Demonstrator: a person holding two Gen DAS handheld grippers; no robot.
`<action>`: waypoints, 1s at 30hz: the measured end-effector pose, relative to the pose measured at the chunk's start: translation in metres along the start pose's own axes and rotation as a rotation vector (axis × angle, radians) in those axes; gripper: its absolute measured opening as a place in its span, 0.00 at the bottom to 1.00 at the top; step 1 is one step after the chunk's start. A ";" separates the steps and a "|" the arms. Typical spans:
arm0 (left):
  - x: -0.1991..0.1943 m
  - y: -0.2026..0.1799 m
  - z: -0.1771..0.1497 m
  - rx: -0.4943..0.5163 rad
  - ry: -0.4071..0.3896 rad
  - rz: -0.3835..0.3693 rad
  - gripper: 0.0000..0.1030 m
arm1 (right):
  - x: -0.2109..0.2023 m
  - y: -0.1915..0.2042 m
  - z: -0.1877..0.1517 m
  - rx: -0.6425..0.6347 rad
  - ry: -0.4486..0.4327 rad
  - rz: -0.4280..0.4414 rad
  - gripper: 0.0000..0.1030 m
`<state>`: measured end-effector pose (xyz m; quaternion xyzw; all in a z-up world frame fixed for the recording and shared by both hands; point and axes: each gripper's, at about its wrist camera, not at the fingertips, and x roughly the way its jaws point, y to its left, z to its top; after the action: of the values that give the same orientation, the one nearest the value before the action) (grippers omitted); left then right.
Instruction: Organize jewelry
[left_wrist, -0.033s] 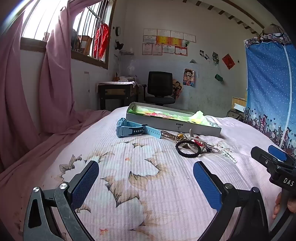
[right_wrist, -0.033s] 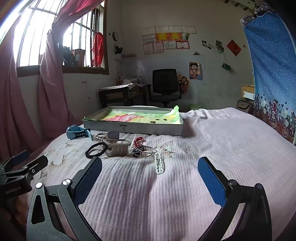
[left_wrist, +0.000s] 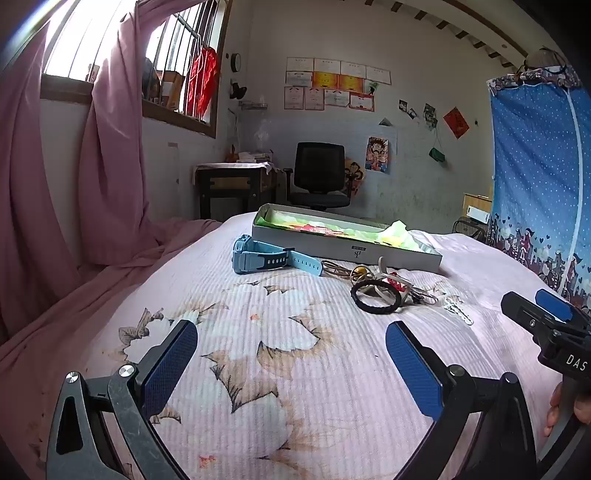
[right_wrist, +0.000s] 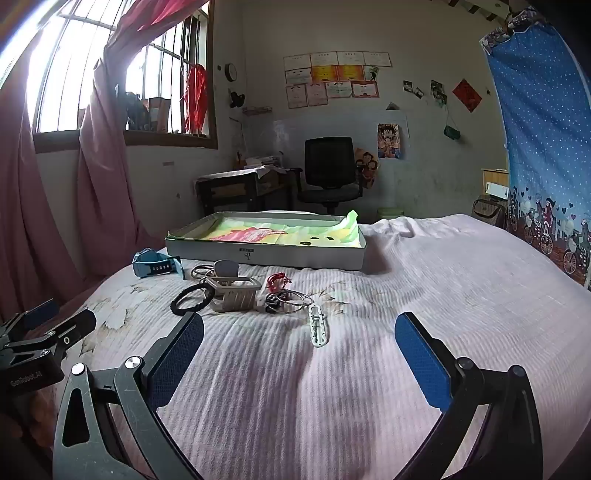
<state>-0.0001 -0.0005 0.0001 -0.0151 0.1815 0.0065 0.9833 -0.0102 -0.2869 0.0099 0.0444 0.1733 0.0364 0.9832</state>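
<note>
A shallow grey box (left_wrist: 343, 248) lined with green and yellow paper lies on the bed; it also shows in the right wrist view (right_wrist: 266, 254). In front of it lie a blue watch (left_wrist: 258, 255) (right_wrist: 155, 264), a black ring band (left_wrist: 375, 295) (right_wrist: 192, 300), a grey watch (right_wrist: 236, 291), thin metal rings (right_wrist: 291, 299), a red piece (right_wrist: 277, 278) and a white clasp (right_wrist: 318, 326) (left_wrist: 458, 308). My left gripper (left_wrist: 291, 354) is open and empty, short of the items. My right gripper (right_wrist: 299, 347) is open and empty, just before the clasp.
The bed has a pink floral sheet (left_wrist: 277, 369). A pink curtain (left_wrist: 55, 184) hangs at left, a blue curtain (left_wrist: 539, 192) at right. A desk (left_wrist: 236, 184) and a black chair (left_wrist: 319, 177) stand behind. The other gripper shows at each view's edge (left_wrist: 546, 325) (right_wrist: 37, 343).
</note>
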 end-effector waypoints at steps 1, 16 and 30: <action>0.000 0.000 0.000 -0.001 0.000 0.000 1.00 | 0.000 0.000 0.000 -0.001 0.002 0.000 0.99; 0.000 0.000 0.000 -0.006 0.001 -0.005 1.00 | -0.001 0.001 0.000 -0.005 0.001 -0.001 0.99; 0.000 0.001 0.000 -0.006 -0.002 -0.004 1.00 | -0.004 0.001 0.003 -0.022 0.000 0.000 0.99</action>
<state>-0.0001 0.0003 0.0001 -0.0185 0.1805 0.0051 0.9834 -0.0129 -0.2860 0.0137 0.0335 0.1731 0.0385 0.9836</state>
